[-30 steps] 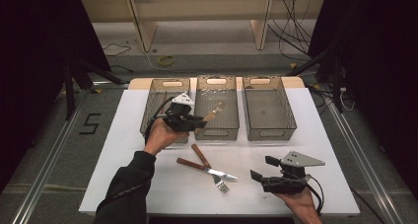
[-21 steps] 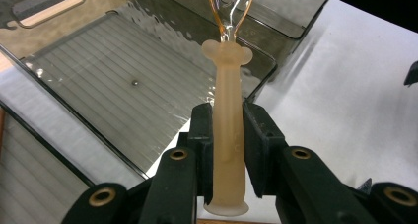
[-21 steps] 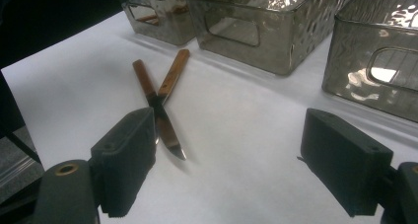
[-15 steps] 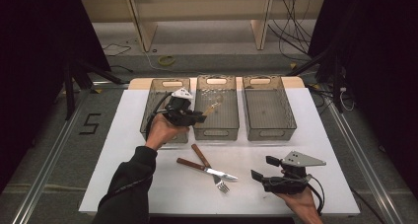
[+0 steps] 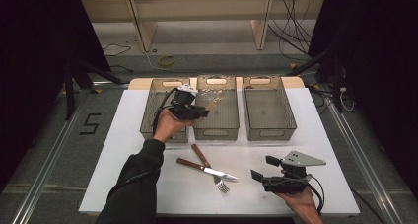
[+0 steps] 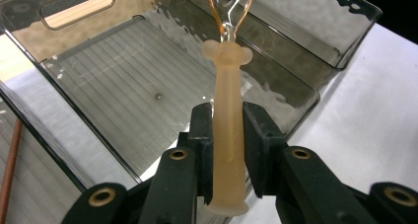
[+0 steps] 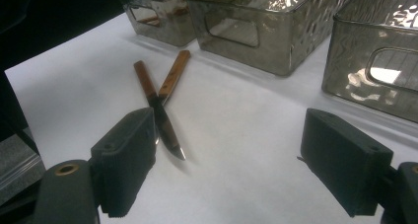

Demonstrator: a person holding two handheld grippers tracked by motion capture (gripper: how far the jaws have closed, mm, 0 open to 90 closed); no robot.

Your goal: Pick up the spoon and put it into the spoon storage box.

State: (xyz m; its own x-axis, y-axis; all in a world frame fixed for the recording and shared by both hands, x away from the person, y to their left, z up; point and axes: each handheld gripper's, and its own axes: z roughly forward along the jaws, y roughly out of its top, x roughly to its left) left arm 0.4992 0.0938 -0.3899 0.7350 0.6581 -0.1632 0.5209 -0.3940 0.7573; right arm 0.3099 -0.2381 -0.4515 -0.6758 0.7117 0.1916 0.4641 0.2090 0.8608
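Your left tool (image 6: 227, 135) has its jaws pressed on the pale amber handle of a clear plastic utensil (image 6: 227, 110); from the bowed, glassy head at the far end it looks like a spoon, though the head is cut off at the top of the left gripper view and you cannot be sure. The handle runs straight out along the tool's own line, so the long axis points away from your hand, with the head leading and the butt end sticking out just behind the jaws.

In the high view that left tool (image 5: 194, 110) hangs over the near left part of the middle bin (image 5: 217, 130), the second of three smoked-plastic bins ranged along the far edge of the worktop (image 5: 123, 184). The left bin (image 5: 148, 128) lies just beside it, the right bin (image 5: 291, 128) beyond. What the coming move turns on, as far as can be judged, is this: the utensil's head is over the ribbed floor of the middle bin, above it and not touching, and its length lies roughly along the bin's length, so it should drop in flat if you lower before letting go.

Your right tool (image 5: 278, 177) rests near the worktop's near right corner, jaws wide apart and empty. A wooden-handled knife (image 5: 207, 169) and fork (image 5: 209, 167) lie crossed just to its left, nearer to that hand than to the left.
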